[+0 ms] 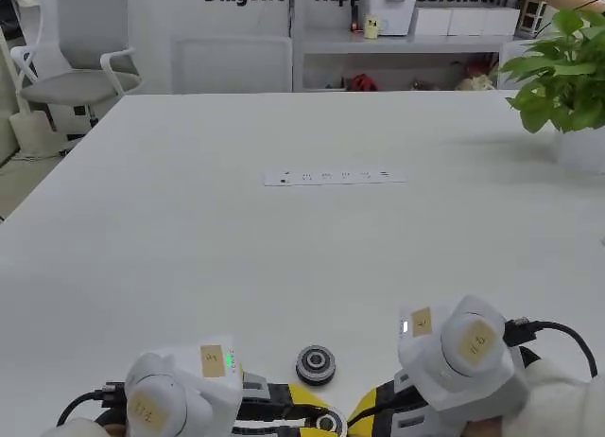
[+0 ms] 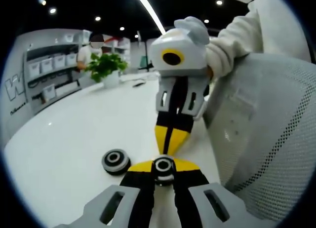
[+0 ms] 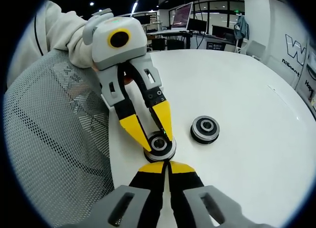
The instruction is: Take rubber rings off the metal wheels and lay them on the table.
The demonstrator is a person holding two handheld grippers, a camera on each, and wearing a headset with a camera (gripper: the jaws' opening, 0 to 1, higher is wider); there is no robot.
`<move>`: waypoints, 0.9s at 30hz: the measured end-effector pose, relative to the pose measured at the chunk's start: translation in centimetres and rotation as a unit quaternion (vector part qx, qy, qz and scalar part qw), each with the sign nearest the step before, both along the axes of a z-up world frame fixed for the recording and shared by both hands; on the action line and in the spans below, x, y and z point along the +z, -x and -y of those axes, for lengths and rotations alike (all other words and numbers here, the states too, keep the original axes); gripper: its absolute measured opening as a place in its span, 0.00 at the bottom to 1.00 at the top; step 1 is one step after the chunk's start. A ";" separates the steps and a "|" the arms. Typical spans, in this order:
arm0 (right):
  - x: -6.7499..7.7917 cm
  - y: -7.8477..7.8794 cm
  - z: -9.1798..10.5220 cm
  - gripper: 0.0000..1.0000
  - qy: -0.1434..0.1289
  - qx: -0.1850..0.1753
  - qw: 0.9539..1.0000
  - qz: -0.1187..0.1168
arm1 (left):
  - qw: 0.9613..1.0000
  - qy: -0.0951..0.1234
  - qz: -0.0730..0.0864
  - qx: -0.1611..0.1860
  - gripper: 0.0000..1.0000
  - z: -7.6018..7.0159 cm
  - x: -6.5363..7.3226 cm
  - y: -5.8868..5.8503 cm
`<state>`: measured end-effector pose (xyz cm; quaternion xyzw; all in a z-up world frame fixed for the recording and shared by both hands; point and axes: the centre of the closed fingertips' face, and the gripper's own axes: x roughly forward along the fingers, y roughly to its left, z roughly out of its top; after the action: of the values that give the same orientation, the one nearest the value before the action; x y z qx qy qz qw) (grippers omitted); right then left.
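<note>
Two metal wheels are in play near the front edge of the white desk (image 1: 284,248). The loose wheel (image 1: 316,364) lies flat on its own, its dark outer band in place around a bright metal middle. Just nearer the person than the loose wheel sits the second wheel (image 3: 159,145), and the left hand-held gripper (image 3: 159,140) is clamped on it, one yellow-tipped jaw on either side of its rim.

The right hand-held gripper (image 3: 168,165) points at that same held wheel from the opposite side, on the far side of it from the loose wheel. Its jaws are pressed together into a single yellow point that meets the wheel's edge. Whether they pinch any of the rubber there cannot be told.

Well beyond the loose wheel, toward the middle of the desk, lies a flat white power strip (image 1: 334,177). Farther off and to the right of the loose wheel stands a leafy plant (image 1: 562,68). In both hand-held gripper views a grey mesh chair back (image 3: 54,139) shows close behind the held wheel.
</note>
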<state>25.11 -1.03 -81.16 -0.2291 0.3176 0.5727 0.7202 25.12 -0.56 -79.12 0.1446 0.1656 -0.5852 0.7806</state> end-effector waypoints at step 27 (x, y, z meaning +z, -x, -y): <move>0.4 -0.6 0.6 0.00 -0.087 -0.125 0.975 -0.164 | 1.000 0.014 -0.005 -0.001 0.14 0.0 0.0 0.2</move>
<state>25.70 -1.64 -80.72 -0.0271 0.4068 0.5333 0.7412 24.96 -0.55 -79.14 0.1311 0.1611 -0.5886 0.7813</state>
